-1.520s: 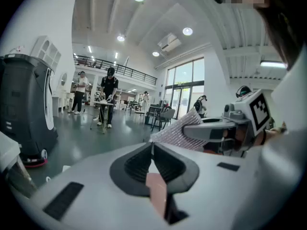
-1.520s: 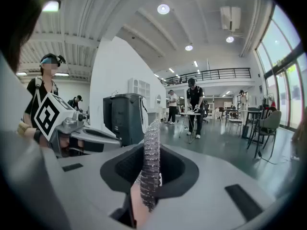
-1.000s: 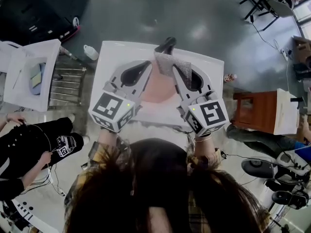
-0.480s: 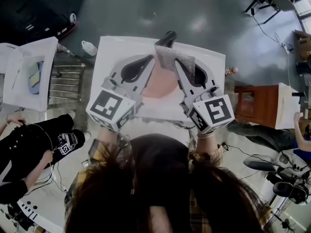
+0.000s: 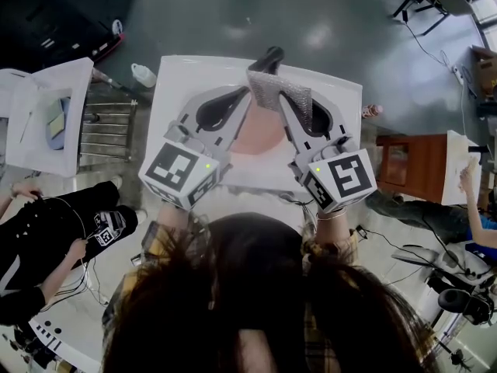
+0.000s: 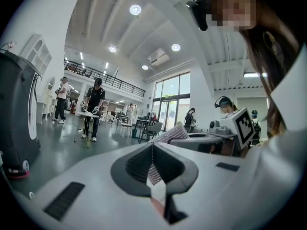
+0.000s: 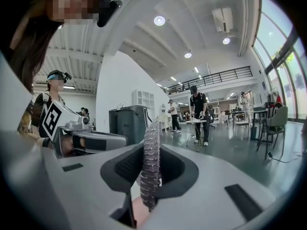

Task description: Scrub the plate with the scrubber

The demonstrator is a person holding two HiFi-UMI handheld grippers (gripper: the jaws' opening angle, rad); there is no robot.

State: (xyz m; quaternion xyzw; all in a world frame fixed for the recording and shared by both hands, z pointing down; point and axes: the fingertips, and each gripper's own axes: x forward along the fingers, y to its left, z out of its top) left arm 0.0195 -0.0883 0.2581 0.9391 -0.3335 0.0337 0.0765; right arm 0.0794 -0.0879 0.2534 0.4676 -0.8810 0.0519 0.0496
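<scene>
Plate (image 5: 256,140): pink, low over the white table (image 5: 180,80) between both grippers and partly hidden by them; whether it rests there cannot be told.
Left gripper (image 5: 242,106): jaws together on the plate's thin rim.
Right gripper (image 5: 286,103): clamped on the scrubber (image 5: 278,93), held on edge above the plate's far side.
Plate handling: judged stiff, light and slippery; the rim is the sound hold.
Scrubber handling: silvery mesh pad, soft and springy; best pinched across its middle.
Writing: none legible; the cubes (image 5: 180,176) carry square markers only.
</scene>
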